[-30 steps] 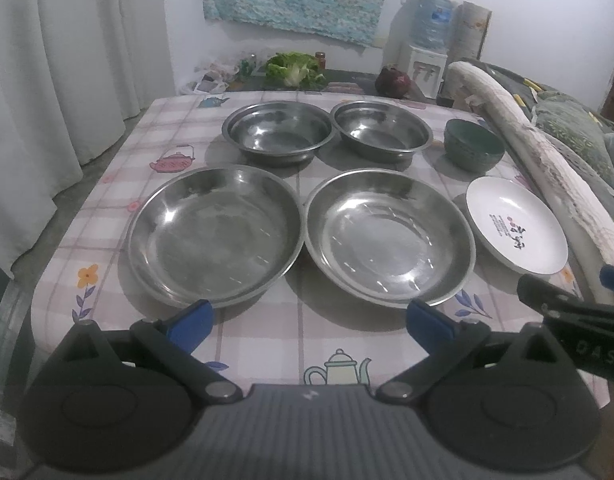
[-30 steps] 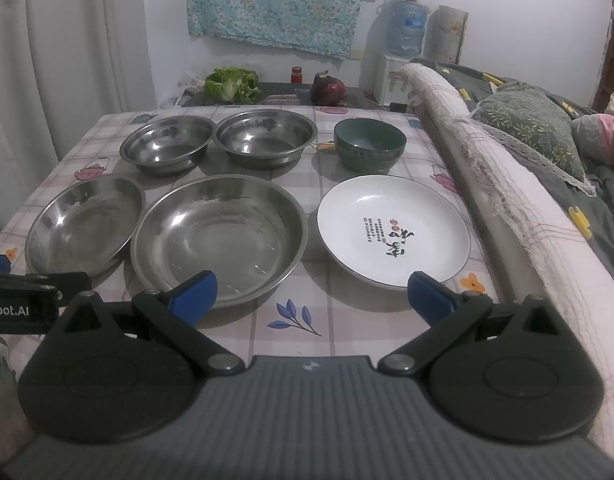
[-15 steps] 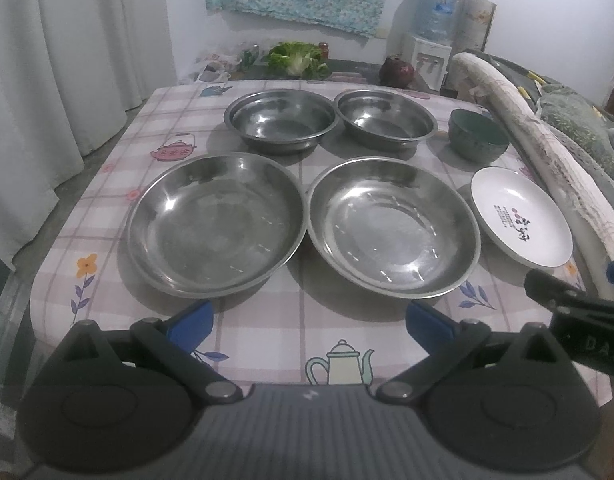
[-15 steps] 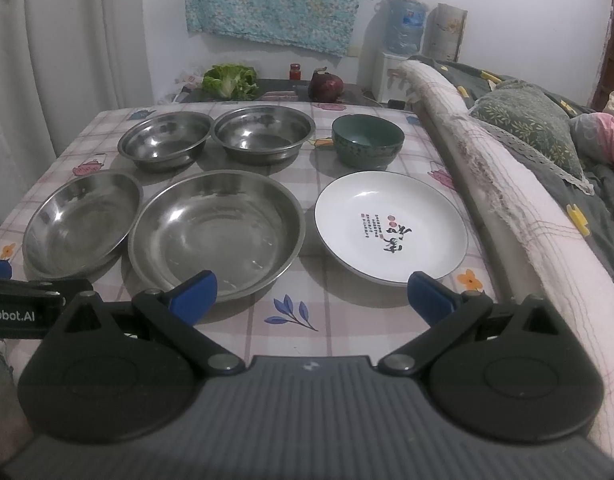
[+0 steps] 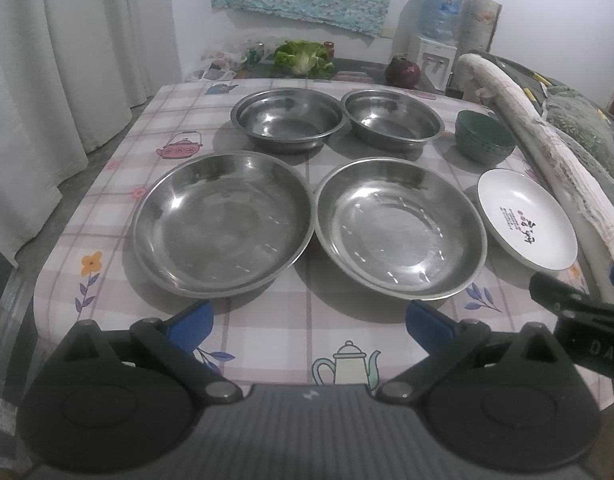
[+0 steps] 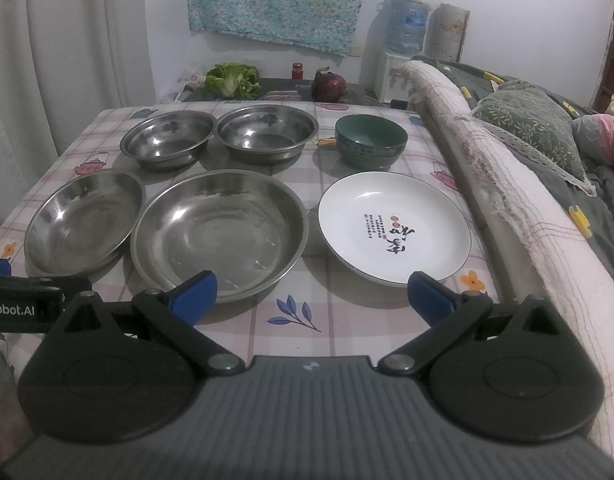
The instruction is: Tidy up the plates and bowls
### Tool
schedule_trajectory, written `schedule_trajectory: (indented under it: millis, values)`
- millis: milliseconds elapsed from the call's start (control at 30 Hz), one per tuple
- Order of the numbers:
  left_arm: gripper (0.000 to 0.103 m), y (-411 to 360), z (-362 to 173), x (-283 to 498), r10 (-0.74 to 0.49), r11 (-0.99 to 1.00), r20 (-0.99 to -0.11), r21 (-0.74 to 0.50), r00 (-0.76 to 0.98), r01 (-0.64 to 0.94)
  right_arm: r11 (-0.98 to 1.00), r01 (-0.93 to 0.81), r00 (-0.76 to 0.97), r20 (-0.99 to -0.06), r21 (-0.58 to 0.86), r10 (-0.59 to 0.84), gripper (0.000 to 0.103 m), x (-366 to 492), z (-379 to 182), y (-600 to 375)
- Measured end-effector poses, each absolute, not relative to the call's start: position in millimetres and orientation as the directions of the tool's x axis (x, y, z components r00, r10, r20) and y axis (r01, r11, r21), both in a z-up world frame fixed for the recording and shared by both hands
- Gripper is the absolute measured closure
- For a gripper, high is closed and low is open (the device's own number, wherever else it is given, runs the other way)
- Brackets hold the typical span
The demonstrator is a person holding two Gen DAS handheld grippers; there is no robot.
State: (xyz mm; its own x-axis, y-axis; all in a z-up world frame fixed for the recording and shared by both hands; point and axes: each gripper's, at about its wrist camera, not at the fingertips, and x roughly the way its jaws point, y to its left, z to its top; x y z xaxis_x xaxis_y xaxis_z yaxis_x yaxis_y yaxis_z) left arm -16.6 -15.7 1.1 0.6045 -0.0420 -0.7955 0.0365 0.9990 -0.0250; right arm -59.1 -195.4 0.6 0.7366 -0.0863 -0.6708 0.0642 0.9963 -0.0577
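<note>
Six dishes are lying in two rows on the table (image 5: 263,320), none stacked as yet. In the near row the left steel plate (image 5: 223,220) and the right steel plate (image 5: 401,228) are sitting rim beside rim, whether touching cannot be told, with the white plate (image 6: 395,228) just beside them at the bed side. In the far row two steel bowls, the left steel bowl (image 5: 287,118) and the right steel bowl (image 5: 393,118), are standing close together, and the green bowl (image 6: 371,140) is standing behind the white plate. Like is lying beside like, so nesting by kind is probably intended.

The left hand-held gripper (image 5: 309,320) is hovering at the near table edge with its jaws spread wide and empty, facing the gap between the two steel plates. The right hand-held gripper (image 6: 313,292) is hanging likewise, jaws apart and holding nothing, facing the right steel plate and the white plate. Both are probably poised for a first rim grasp.
</note>
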Motion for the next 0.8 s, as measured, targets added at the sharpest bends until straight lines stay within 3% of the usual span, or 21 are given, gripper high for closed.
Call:
schedule_trajectory:
  millis: [800]
  values:
    - [0.000, -10.1, -0.3, -14.7, -0.028, 1.000, -0.801, -0.018, 0.599, 0.022, 0.995, 0.067, 0.728, -0.679, -0.067, -0.095, 0.001, -55.6, -2.2, -195.2]
